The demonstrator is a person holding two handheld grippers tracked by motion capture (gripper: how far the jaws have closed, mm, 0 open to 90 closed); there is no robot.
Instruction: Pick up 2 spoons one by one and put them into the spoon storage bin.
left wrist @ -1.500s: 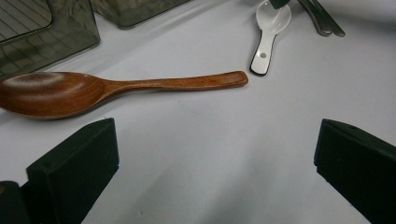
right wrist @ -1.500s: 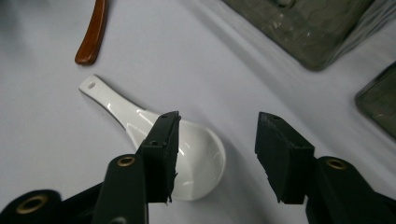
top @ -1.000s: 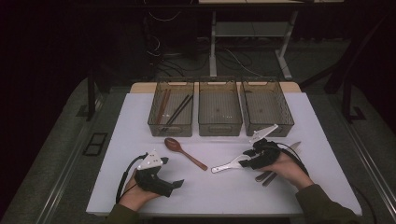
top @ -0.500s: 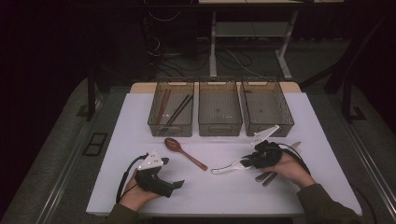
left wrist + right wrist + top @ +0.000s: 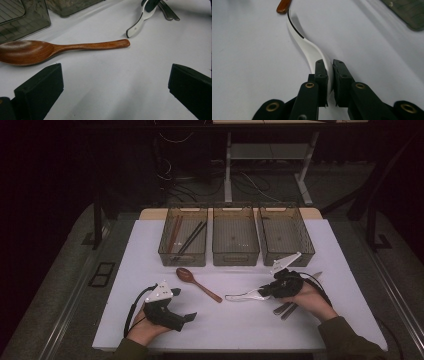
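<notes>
My right gripper [image 5: 267, 291] is shut on the bowl end of a white spoon [image 5: 243, 295], whose handle points left just over the white table [image 5: 320, 245]. In the right gripper view the jaws pinch the white spoon [image 5: 307, 47] on both sides of my right gripper [image 5: 330, 72]. A wooden spoon [image 5: 197, 282] lies between the two hands, bowl toward the bins. My left gripper [image 5: 192, 316] rests open near the front edge. In the left gripper view the wooden spoon [image 5: 50, 48] lies ahead of my left gripper [image 5: 115, 85], with nothing between its jaws.
Three clear bins stand in a row at the back: the left bin [image 5: 183, 255] holds dark chopsticks [image 5: 190, 237], then the middle bin [image 5: 235, 254] and the right bin [image 5: 287, 254]. Metal utensils [image 5: 285, 309] lie under the right hand.
The right hand has shifted slightly with the white spoon held in its jaws. The left gripper and the wooden spoon have stayed put.
</notes>
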